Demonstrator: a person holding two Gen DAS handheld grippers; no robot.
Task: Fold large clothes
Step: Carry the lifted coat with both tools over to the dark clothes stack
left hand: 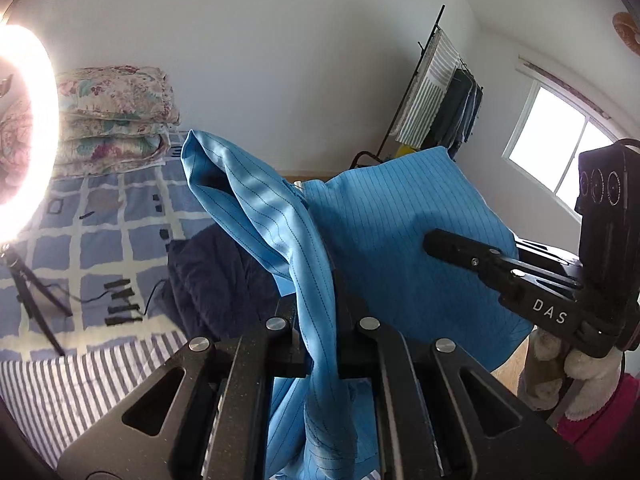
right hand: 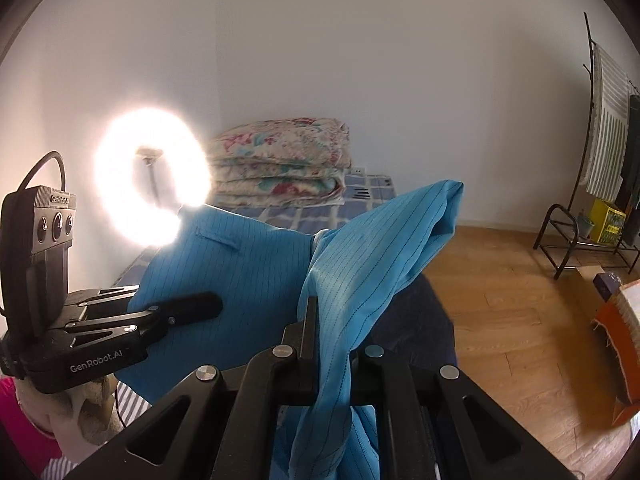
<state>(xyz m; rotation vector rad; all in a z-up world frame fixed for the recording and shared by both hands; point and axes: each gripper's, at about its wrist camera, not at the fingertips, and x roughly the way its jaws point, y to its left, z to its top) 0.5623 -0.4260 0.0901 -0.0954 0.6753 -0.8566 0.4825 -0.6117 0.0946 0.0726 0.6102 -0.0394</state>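
We had the blue striped garment [left hand: 384, 236] lifted clear above the bed [left hand: 100, 216], and both grippers were clamped fully down on it. The left gripper [left hand: 316, 320] pinched a bunched fold that ran up between its fingers toward twelve o'clock, then flopped over to eleven, ending in an open cuff or hem. The right gripper [right hand: 332, 344] did the same on the other side, its fold rising and falling off toward one o'clock. We judged this twin grip was meant to spread the cloth between our hands so it hung flat before being laid down. The broad panel stretched between the two grips, so the garment's long axis probably ran hand to hand, roughly level, with the loose ends drooping outward. In the left view the right gripper sat at three o'clock, its fingers against the panel; in the right view the left gripper showed at nine. A dark blue cloth [left hand: 216, 276] lay on the bed below, and a ring light [right hand: 152, 176] glared at ten o'clock.
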